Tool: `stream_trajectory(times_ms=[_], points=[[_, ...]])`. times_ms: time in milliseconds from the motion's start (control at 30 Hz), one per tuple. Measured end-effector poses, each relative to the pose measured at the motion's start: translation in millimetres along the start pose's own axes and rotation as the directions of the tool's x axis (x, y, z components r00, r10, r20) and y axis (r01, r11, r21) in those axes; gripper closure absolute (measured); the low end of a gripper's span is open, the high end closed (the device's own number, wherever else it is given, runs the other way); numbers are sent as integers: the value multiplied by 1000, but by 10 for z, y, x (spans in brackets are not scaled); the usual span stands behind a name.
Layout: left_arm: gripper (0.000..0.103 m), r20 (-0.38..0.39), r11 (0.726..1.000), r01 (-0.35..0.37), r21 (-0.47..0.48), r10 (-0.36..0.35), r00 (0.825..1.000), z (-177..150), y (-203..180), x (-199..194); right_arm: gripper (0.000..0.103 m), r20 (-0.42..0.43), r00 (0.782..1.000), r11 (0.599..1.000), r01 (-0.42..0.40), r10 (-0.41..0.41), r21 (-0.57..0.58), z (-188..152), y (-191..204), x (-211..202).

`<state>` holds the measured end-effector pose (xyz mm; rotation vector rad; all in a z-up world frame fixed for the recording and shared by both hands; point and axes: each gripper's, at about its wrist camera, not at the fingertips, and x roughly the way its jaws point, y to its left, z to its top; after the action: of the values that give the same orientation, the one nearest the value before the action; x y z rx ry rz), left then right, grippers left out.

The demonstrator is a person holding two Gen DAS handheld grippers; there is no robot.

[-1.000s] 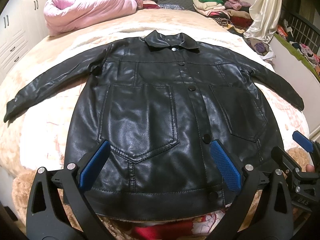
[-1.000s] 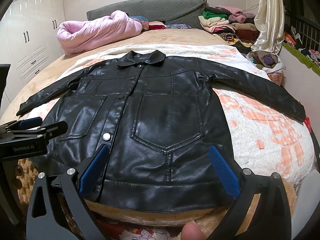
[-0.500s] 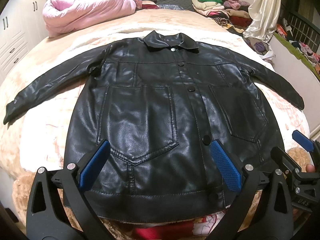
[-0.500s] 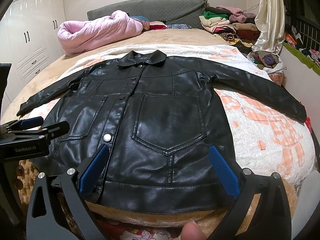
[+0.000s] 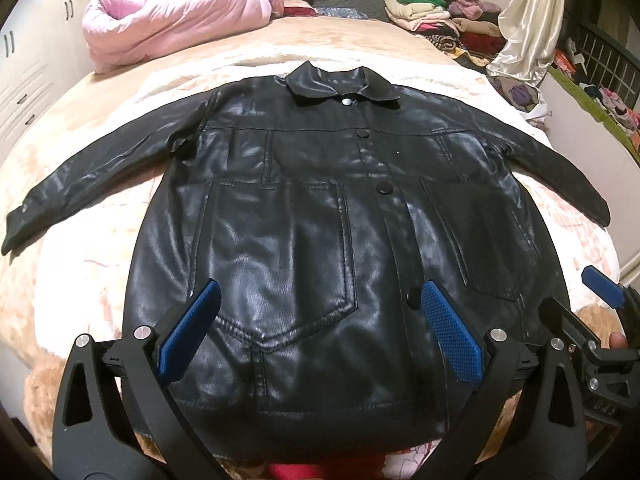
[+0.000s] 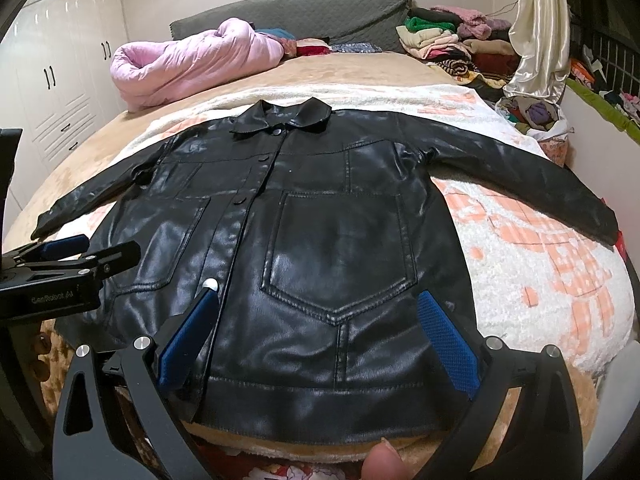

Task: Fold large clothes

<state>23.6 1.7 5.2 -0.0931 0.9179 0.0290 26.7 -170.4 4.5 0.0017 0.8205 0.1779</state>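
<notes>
A glossy black faux-leather jacket with snap buttons and two large patch pockets lies face up and spread flat on a cream and peach fleece blanket that covers the bed. Its collar points away from both claws, its hem lies nearest them, and each sleeve runs out to its own side.

The left gripper hovers just above the hem on the left half of the coat, its blue-padded fingers spread wide and holding nothing; the left patch pocket sits between them. The right gripper is likewise wide apart and empty, poised over the right patch pocket with the hem directly below its fingertips. A fingertip of the person shows at the bottom edge of the right wrist view.

The coat looks fairly heavy and thick, with a slick coated surface. It will probably hold broad, rounded folds rather than sharp creases, and the smooth skin may slide between the pads unless they bite a doubled edge. The stitched hem band and the sleeve cuffs look like the firmest places to pinch. The left sleeve cuff lies well out to the left of the left claw, and the right sleeve cuff lies far to the right of the right claw, so reaching outward for them seems the sensible first move. A rolled pink quilted duvet and a stack of folded garments sit far ahead beyond the collar, well clear.
</notes>
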Motion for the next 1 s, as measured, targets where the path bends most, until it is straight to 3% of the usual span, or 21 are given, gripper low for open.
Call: stream_trajectory(times_ms=[533, 1000], points=[[9, -9, 999, 13, -32, -13, 1000, 355, 98, 206, 4, 32, 999, 1000, -4, 4, 3, 456, -47, 195], [9, 6, 998, 45, -46, -44, 999, 996, 52, 405, 4, 64, 998, 999, -5, 2, 52, 1055, -194, 444]])
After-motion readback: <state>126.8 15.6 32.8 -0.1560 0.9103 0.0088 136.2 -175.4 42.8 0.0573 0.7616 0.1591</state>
